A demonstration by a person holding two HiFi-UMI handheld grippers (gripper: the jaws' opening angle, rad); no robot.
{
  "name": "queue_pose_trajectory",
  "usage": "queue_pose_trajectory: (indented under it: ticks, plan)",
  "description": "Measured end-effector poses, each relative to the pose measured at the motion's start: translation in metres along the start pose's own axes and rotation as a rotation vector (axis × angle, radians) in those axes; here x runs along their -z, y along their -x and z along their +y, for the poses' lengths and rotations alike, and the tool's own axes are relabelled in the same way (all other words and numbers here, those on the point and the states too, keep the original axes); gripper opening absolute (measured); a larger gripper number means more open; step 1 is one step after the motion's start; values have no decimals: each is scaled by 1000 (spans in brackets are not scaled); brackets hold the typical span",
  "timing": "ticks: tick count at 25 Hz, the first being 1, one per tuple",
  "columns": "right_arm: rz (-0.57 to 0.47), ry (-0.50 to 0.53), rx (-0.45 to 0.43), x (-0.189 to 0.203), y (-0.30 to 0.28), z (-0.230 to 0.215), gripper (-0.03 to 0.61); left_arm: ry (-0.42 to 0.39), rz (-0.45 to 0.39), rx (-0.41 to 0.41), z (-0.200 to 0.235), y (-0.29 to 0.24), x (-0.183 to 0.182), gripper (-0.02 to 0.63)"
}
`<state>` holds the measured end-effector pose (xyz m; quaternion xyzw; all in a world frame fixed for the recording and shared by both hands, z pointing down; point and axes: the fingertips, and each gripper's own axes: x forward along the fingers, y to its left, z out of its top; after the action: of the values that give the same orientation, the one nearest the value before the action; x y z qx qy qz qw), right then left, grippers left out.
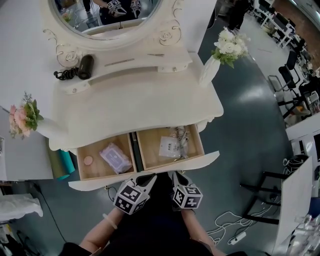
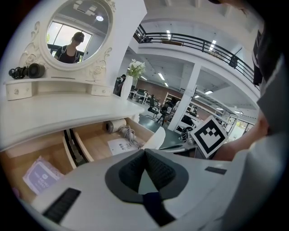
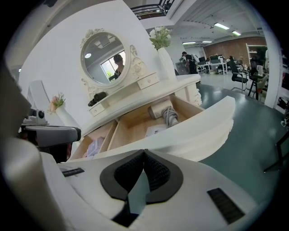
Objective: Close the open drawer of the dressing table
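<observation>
Drawer (image 1: pixel 205 161) of dressing table (image 1: pixel 135 107) pulled out, both grippers at its front

Head view, read from left to right. Pink flowers (image 1: pixel 22 120) stand at the far left, beside the table's left end. On the raised shelf below the oval mirror (image 1: pixel 107 15) lies a black appliance (image 1: pixel 85 66) with a coiled cord. The drawer projects from beneath the cream tabletop towards the person, and a central divider splits it into two wooden compartments. The left compartment holds a small round pink item (image 1: pixel 88 160) and, just beside it, a pale violet packet (image 1: pixel 115 157). The left gripper (image 1: pixel 149 177) points at the near edge of the curved drawer front, close to the divider. Its own view (image 2: pixel 144 152) shows the ribbed pads meeting at their tips with nothing between them. The right gripper (image 1: pixel 178 175) lies just beside it at the same edge; its view (image 3: pixel 144 153) likewise shows the pads pressed together and empty. Whether either tip touches the drawer front cannot be told. The right compartment holds a printed sheet (image 1: pixel 170 146) and, behind it, a bundled cable (image 1: pixel 181 135) next to a pale cylinder. White flowers (image 1: pixel 227 46) in a tall white vase stand at the table's right rear corner. Grey floor and office furniture fill the right margin
</observation>
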<state>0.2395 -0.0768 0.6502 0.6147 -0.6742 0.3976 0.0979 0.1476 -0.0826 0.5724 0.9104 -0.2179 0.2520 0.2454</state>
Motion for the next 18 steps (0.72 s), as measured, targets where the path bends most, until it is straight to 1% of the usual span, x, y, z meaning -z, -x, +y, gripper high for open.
queue_pose_trajectory:
  ticks: [4,18]
  plan:
    - [12,-6,1,-3,-6,-2,26,15,-3,-8,5,-2,-3,18]
    - [54,26,-14,-12,-21,0,26,53,-24,-26,21,-9,-12,18]
